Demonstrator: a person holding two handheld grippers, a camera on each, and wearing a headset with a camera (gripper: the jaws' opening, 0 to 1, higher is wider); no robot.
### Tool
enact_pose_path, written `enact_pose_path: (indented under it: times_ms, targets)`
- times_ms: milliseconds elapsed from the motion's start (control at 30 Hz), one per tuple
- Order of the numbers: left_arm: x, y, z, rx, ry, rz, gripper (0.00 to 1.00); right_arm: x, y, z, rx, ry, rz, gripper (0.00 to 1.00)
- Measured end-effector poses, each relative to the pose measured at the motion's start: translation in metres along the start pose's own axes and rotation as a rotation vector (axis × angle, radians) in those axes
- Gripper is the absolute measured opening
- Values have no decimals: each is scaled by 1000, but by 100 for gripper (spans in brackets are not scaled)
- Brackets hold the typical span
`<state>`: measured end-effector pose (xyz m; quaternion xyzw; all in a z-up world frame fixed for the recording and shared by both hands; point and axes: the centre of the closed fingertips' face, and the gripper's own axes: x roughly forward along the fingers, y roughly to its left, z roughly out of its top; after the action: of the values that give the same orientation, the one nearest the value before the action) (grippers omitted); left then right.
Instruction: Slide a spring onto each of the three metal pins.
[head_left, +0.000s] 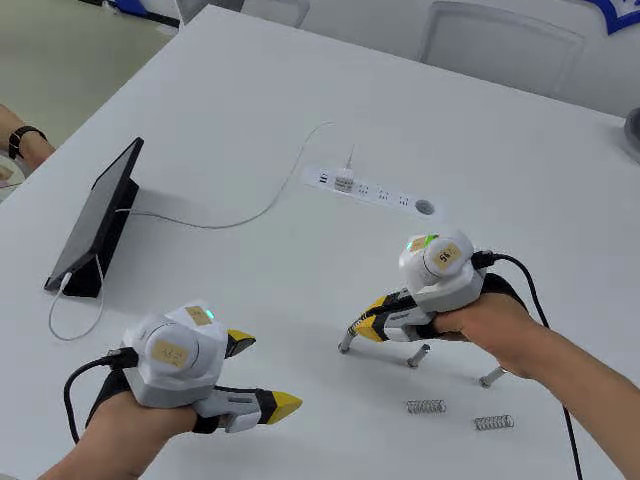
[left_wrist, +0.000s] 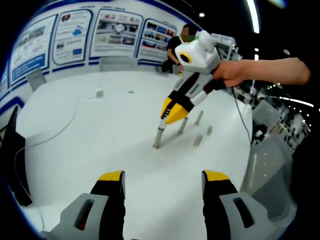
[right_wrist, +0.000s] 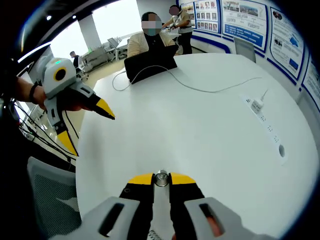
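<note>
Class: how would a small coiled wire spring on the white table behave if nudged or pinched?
The small coiled wire spring lies on its side on the white table, so a nudge would probably roll it. Its thin open coils look light and may squash or flick away if pinched.

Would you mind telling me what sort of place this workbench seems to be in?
Probably a showroom or lab demo area: printed poster boards line the wall, a large white table carries a power strip and a tablet, and a person sits behind a laptop.
</note>
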<state>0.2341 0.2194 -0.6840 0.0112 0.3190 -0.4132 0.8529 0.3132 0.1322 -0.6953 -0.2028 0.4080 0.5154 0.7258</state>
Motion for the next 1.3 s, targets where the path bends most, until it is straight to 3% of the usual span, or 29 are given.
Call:
enact_pose_path:
  times_ms: [600,1300]
  targets:
    - [3,-3,0,-8,6,-17,62,15,2,-2,-45,31,4,12]
    - [2,-2,-1,-15,8,-17,62,39,3,-18,-103,87,-2,13]
